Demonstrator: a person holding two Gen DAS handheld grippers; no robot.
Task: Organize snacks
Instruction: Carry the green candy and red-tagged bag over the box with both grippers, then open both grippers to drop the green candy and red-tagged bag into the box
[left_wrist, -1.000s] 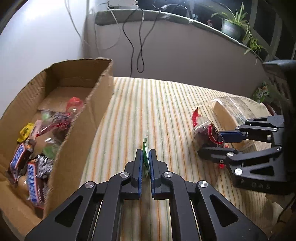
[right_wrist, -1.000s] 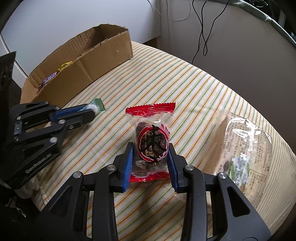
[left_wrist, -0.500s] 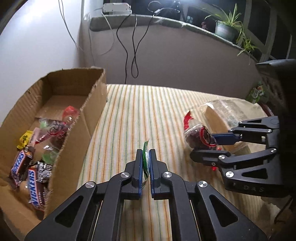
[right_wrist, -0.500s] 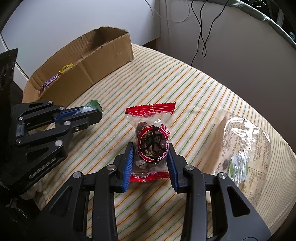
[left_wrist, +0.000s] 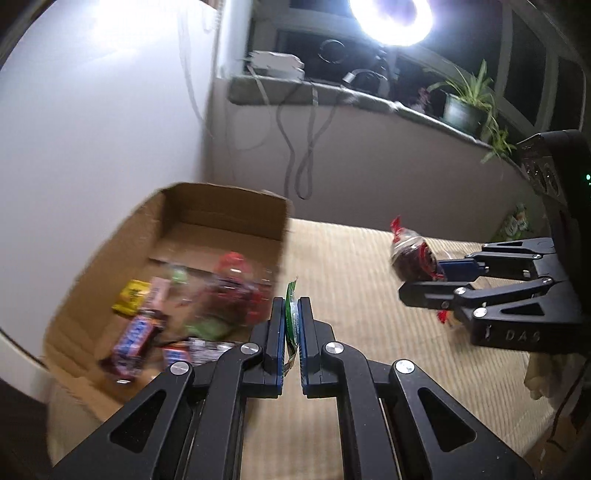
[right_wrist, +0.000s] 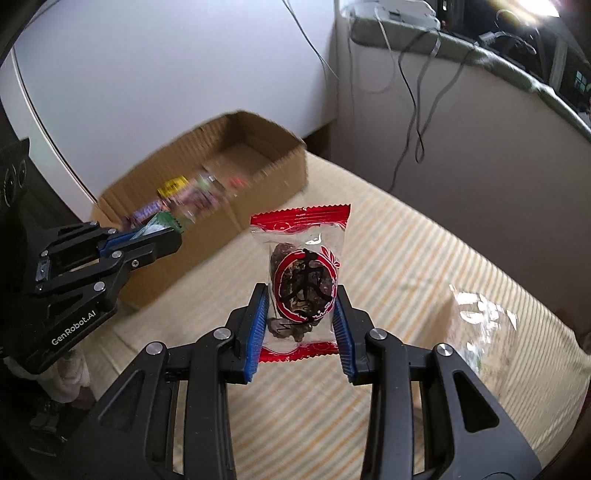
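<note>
Item one, far left: a cardboard box (left_wrist: 221, 221), open at the top, is set on the striped cloth (left_wrist: 351, 258); wrapped chocolate bars (left_wrist: 133, 339) and other blurred sweets are seen lying on its floor. Item two: the left gripper (left_wrist: 291, 332) is clenched tight on a thin green packet (left_wrist: 291, 321), which is held on edge between the pads, its long axis running along the fingers and its free end poking out past the tips. The packet is seen level with the box's near wall, with the box just to the left of it; of the two grippers, the left is judged the nearer to the box, so a short carry leftward over the wall is what the drop would call for. Item three: the right gripper (right_wrist: 299, 325) is closed partway on a red-edged clear snack bag (right_wrist: 301, 273), grasped at its lower half, held upright with its long axis in line with the fingers and clear of the cloth. From this gripper the box lies up and to the left, beyond the left gripper, so the longer carry falls to it. Item four, far right: a clear plastic bag (right_wrist: 480, 332) is left lying on the cloth.
</note>
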